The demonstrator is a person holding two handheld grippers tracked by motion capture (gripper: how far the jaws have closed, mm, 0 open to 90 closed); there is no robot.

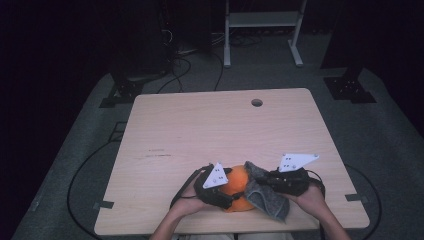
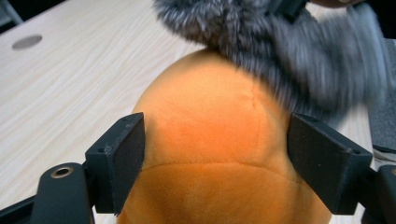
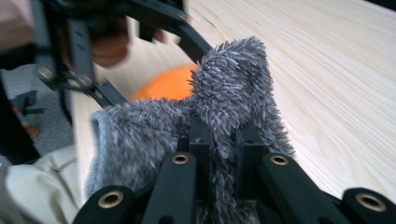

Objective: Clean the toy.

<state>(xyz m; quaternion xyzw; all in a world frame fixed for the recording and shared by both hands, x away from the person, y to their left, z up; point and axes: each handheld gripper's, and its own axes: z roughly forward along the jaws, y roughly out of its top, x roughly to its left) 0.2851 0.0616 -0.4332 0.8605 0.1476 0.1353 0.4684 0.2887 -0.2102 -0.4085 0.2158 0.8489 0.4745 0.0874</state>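
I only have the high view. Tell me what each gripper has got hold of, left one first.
Observer: In the left gripper view, the left gripper has a jaw on either side of the orange plush toy, and both touch its sides.
Operator: Now the right one.
Observer: In its own view, the right gripper has its jaws shut on a fold of the grey furry cloth.
Operator: Say where the cloth sits against the toy.
Observer: In the left gripper view, it drapes over the toy's far top.
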